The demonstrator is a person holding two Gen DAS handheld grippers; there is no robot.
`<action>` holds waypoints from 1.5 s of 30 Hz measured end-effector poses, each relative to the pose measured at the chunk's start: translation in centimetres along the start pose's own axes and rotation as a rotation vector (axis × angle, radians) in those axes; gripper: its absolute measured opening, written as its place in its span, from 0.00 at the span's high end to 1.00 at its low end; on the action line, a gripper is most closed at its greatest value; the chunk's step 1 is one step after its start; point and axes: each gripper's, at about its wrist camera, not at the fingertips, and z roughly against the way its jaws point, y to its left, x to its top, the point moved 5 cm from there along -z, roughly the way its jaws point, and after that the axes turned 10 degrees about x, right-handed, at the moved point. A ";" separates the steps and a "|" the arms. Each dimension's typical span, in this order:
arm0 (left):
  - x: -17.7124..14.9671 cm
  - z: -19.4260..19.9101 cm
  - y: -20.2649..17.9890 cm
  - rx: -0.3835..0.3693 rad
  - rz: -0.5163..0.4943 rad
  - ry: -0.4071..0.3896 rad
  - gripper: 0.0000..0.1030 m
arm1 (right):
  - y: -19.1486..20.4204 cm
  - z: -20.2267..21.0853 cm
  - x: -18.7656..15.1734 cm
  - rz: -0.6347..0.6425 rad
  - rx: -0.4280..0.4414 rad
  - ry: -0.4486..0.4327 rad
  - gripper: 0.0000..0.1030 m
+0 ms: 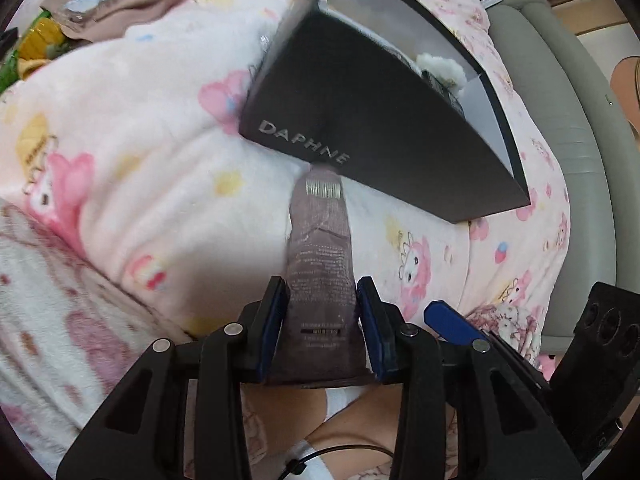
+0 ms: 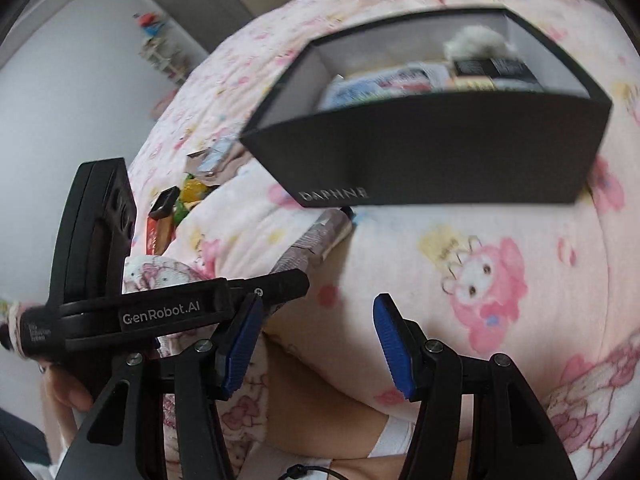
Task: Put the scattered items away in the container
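1 black box (image 2: 440, 152) w/ approx 3 items inside; 1 mauve pouch (image 1: 322, 280); 2 grippers, left (image 1: 323, 300) & right (image 2: 318, 344); approx 4 scattered items far left (image 2: 188, 200).

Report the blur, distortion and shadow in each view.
Left wrist: the black box and blanket smear with motion blur, the held pouch less so; fisheye bends the edges. Right wrist: the box is blurred, the right gripper sharp; the pouch shadows the blanket.

Ahead of the blue-padded tongs (image 1: 322, 312), a mauve printed packet (image 1: 320, 248) meets a black box (image 1: 380, 136) on the pink cartoon-patterned blanket (image 1: 140, 184).
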 end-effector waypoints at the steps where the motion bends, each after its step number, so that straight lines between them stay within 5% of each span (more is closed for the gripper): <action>1: 0.1 -0.2 -0.1 0.003 -0.013 0.008 0.64 | -0.4 0.0 -0.1 -0.012 -0.002 -0.008 0.47; 9: 3.2 1.8 2.6 0.027 -0.032 -0.075 0.62 | -2.2 -0.5 -0.1 -0.057 -0.021 -0.019 0.47; 13: 5.1 1.4 4.7 0.028 -0.025 -0.073 0.60 | -1.9 -2.0 -0.8 -0.124 0.159 0.007 0.47; 17: 5.1 -0.3 4.3 -0.107 -0.041 -0.007 0.60 | -1.4 -4.5 -1.5 -0.074 0.048 0.080 0.47; 21: 4.3 -2.2 3.2 -0.164 -0.061 0.036 0.60 | -0.9 -6.9 -2.5 -0.064 0.078 0.139 0.48; 23: 4.3 -2.3 2.8 -0.145 -0.087 0.029 0.60 | -1.0 -7.1 -2.4 -0.078 0.087 0.124 0.69; 26: 4.1 -2.0 2.7 -0.157 -0.100 0.016 0.60 | -1.4 -5.5 -1.5 -0.091 0.096 0.076 0.84; 32: 4.0 -1.9 2.0 -0.105 -0.152 -0.009 0.60 | -2.9 -0.2 1.2 -0.043 -0.116 -0.082 0.84; 37: 3.8 -2.3 2.1 -0.143 -0.143 0.035 0.60 | -0.9 -2.3 -0.6 -0.026 0.034 0.025 0.79; 41: 2.4 -3.4 0.6 -0.108 -0.243 0.090 0.60 | 0.8 -5.6 -2.9 0.044 -0.003 0.132 0.62; 45: 1.6 -3.0 -0.8 -0.184 -0.264 0.095 0.59 | 0.2 -5.7 -3.4 0.022 -0.042 0.105 0.62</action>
